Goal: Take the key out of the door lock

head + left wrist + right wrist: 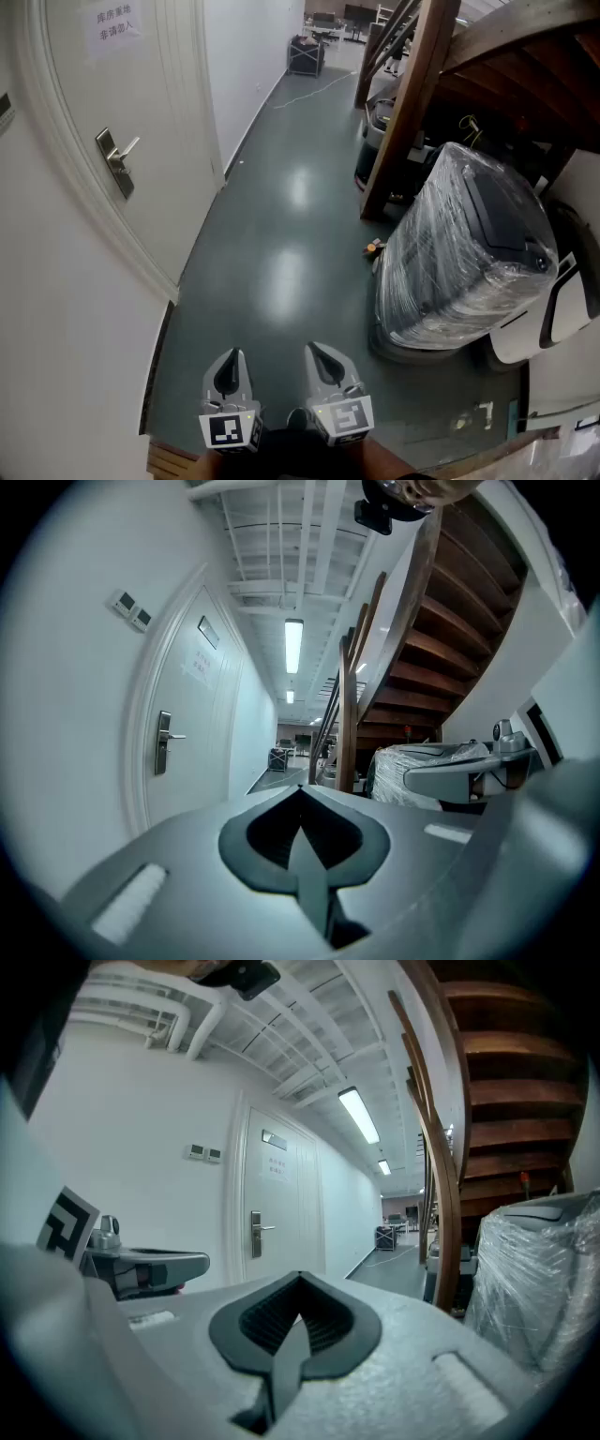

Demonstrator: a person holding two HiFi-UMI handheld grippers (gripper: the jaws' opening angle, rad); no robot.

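I am holding my left claw (231, 373) and my right claw (323, 364) low in front of me, both squeezed fully together and carrying nothing. The door lock (114, 165) is sitting on the white door (159, 84) at ten o'clock, well apart from me, and the key is too small for me to see. I am worrying that I may be grabbing the handle (129, 147) instead, or just bumping the key if I am reaching with pinched claws.
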